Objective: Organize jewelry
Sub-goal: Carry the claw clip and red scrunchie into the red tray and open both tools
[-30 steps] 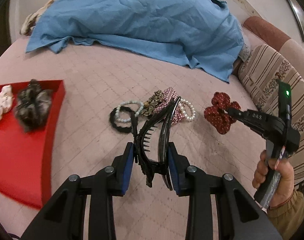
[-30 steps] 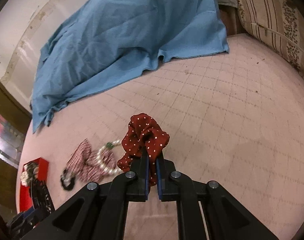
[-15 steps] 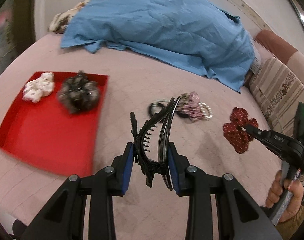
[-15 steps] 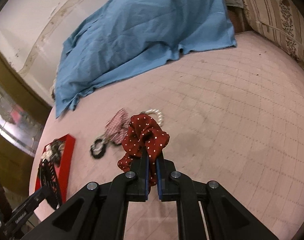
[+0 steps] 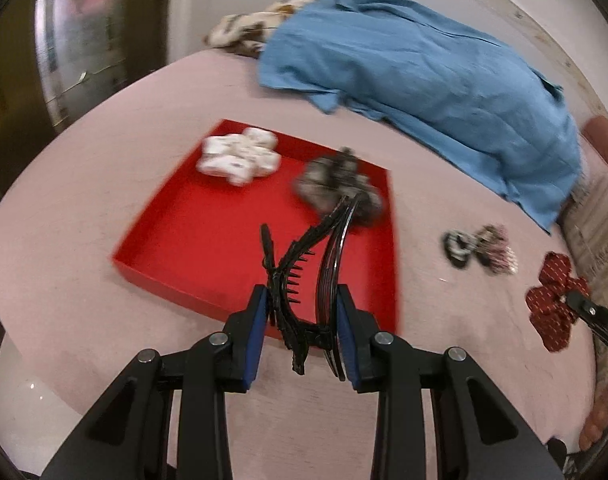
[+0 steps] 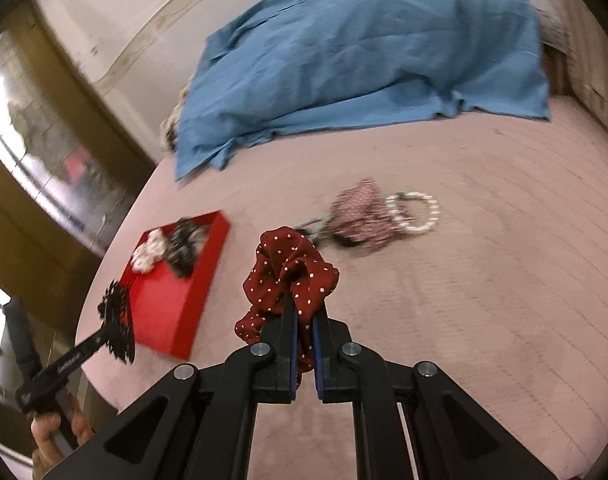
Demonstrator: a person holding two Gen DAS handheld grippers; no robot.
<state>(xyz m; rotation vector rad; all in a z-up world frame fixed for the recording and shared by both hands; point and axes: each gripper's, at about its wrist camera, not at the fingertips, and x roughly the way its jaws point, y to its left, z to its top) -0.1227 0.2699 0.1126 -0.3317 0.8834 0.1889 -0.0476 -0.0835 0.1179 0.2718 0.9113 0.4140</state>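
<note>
- The left gripper [image 5: 300,322] has its jaws clamped on a black hair claw [image 5: 304,264]. The claw is up in the air, just over the near edge of the red tray [image 5: 208,240].
- The right gripper [image 6: 303,354] has its jaws squeezed on a red dotted scrunchie [image 6: 288,272]. It is well to the right of the tray.
- I think the step now is carrying both things to the tray.
- Next, the claw should go down onto a bare red spot in the tray, and then the jaws should let go. The scrunchie comes after.
- In the tray: one white scrunchie [image 5: 240,156] and one dark fuzzy one [image 5: 340,184]. That makes two.
- Right of the tray on the pink cover [image 6: 484,300]: a small blurry pile [image 6: 368,216] with one pearl bracelet [image 6: 414,210]. I cannot count the rest.
</note>
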